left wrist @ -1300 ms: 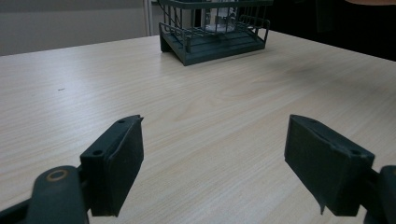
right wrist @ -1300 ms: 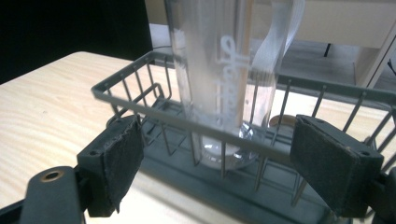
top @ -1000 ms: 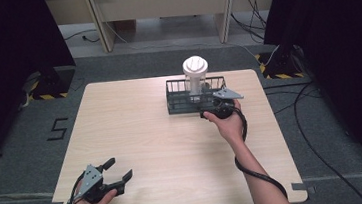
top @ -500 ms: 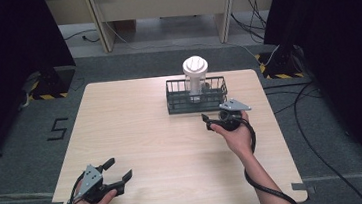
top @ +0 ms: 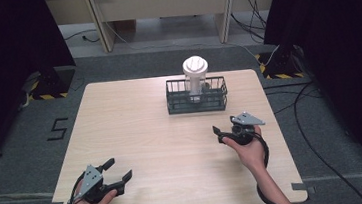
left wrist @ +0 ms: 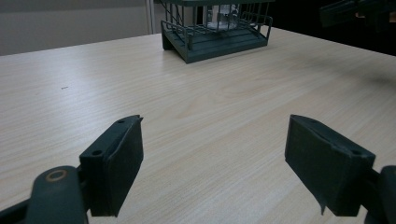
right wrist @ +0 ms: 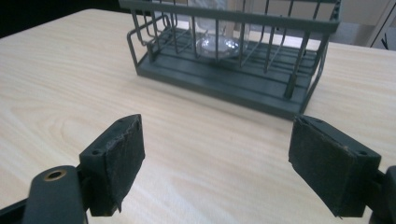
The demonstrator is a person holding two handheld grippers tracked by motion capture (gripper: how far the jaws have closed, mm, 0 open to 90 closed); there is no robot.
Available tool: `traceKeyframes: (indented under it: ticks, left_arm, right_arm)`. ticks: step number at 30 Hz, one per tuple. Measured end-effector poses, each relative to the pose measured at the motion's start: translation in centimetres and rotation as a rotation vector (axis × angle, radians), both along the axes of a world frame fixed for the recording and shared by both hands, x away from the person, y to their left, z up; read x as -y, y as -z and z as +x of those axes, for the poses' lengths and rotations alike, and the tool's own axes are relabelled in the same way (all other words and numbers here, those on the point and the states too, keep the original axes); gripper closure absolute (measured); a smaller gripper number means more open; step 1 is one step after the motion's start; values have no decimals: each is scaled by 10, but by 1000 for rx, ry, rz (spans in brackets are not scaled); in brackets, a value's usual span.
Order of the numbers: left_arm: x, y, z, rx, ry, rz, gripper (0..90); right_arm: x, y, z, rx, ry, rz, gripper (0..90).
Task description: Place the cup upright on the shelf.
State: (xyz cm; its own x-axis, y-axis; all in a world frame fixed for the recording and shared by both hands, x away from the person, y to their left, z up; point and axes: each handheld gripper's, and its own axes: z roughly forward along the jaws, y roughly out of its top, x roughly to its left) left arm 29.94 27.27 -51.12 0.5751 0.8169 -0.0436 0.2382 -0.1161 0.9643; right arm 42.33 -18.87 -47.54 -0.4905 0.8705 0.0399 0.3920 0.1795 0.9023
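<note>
We see the right gripper (top: 227, 132) drawn back from the wire basket (top: 197, 103), jaws spread and empty, leaving the white cup (top: 196, 73) standing inside it, while the left gripper (top: 113, 173), released too, waits far from the basket.

The desk (top: 137, 136) is pale beige with a fine wood grain. On it a dark green wire basket (top: 197, 95) holds a clear container (top: 195, 75) with a white lid. Both grippers, left (top: 116, 171) and right (top: 223, 133), are black with grey top plates. The floor (top: 22, 142) is dark grey carpet marked with a black "5" (top: 57, 129).
</note>
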Motion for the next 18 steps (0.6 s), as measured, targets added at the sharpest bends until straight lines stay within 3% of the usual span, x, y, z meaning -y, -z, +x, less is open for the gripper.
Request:
traceKeyframes:
  ticks: [18]
  left_arm:
    - [0, 1, 0, -4, -5, 5, 189]
  right_arm:
    - [20, 21, -49, 13, 11, -6, 191]
